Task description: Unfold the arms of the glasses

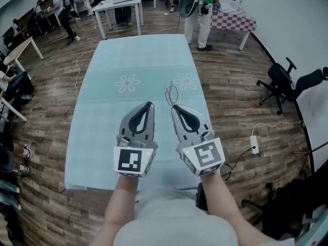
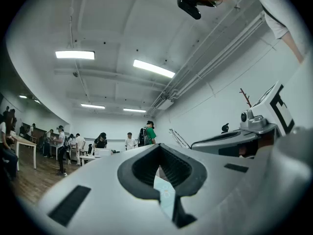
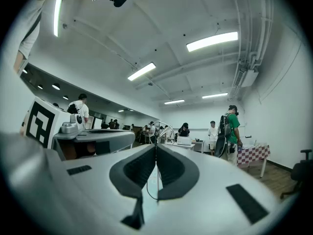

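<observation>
The glasses (image 1: 170, 95) are thin wire-framed ones, held up in the air over the pale blue tablecloth (image 1: 102, 122). My right gripper (image 1: 173, 108) is shut on them at its tips; in the right gripper view a fine wire of the glasses (image 3: 156, 180) runs down between the closed pads, and the frame (image 3: 164, 130) rises beyond the tips. My left gripper (image 1: 148, 105) hovers just left of it, shut with nothing in it. In the left gripper view the glasses (image 2: 178, 136) stick up beside the right gripper (image 2: 230, 140). Whether the arms are folded I cannot make out.
The long table has flower prints (image 1: 127, 82) at mid-length. Several people stand at the far end near white tables (image 1: 119, 6) and a checkered table (image 1: 233, 20). An office chair (image 1: 279, 84) and a power strip (image 1: 254, 143) are on the floor at right.
</observation>
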Demonstrator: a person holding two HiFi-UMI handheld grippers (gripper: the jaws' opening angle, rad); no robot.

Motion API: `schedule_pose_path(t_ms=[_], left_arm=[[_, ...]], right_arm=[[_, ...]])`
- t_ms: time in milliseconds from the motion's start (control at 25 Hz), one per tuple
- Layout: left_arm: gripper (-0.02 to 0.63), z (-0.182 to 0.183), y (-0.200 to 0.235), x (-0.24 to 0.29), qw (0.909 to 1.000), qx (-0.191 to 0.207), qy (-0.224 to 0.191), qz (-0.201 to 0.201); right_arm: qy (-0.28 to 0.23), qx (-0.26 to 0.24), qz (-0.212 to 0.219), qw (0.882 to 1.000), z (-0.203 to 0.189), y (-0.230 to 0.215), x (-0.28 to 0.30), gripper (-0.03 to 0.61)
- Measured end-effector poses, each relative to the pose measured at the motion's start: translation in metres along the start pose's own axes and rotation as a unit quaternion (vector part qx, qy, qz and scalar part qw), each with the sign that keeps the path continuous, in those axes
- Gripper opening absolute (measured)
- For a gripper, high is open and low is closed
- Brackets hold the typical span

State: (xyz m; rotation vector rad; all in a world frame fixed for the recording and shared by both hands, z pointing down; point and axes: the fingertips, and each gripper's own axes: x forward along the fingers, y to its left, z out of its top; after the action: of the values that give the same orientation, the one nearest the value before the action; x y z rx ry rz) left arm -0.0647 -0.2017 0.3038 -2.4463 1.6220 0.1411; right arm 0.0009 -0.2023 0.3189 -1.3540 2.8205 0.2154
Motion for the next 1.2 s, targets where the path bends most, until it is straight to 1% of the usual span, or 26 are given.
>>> schedule_pose_path(t_ms=[200,360,480,680,880,1080,1200], left_arm=[[0.008,-0.0028,0.0005,-0.0036,1.0,-0.004,0.008,0.003],[0.008,0.0002,-0.0006,-0.0031,1.0,-0.002,0.001,-0.002],[0.008,-0.0007,0.0009,-0.0036,1.0,-0.003,0.004,-0.002],[0.008,-0.0009,0.0017,-0.0065,1.0,-0.004,0.001,-0.004],[0.008,0.0052,0.0018,-0.0069,0.9999,-0.003,-0.01,-0.007],[0.009,0.001,0.0044,-0.0093,1.0,-0.003,-0.004,-0.005],[0.009,0.0007,0.0064,-0.0085,1.0,-0.002,-0.001,-0.005]], right_arm=[[0.001,0.001,-0.002,1.0,0.0001,0.0018,-0.003,0.012],[0.002,0.001,0.001,1.0,0.0006,0.0024,-0.0027,0.012],[0.003,0.002,0.002,1.0,0.0009,0.003,-0.0018,0.012],[0.006,0.001,0.018,1.0,0.0009,0.0097,-0.0016,0.012],[0.015,0.02,0.027,0.999,0.0002,0.0086,-0.0007,0.012],[0.03,0.068,0.049,0.996,-0.0014,0.0044,0.0006,0.012],[0.043,0.085,0.059,0.994,-0.0036,0.0056,0.0034,0.012]])
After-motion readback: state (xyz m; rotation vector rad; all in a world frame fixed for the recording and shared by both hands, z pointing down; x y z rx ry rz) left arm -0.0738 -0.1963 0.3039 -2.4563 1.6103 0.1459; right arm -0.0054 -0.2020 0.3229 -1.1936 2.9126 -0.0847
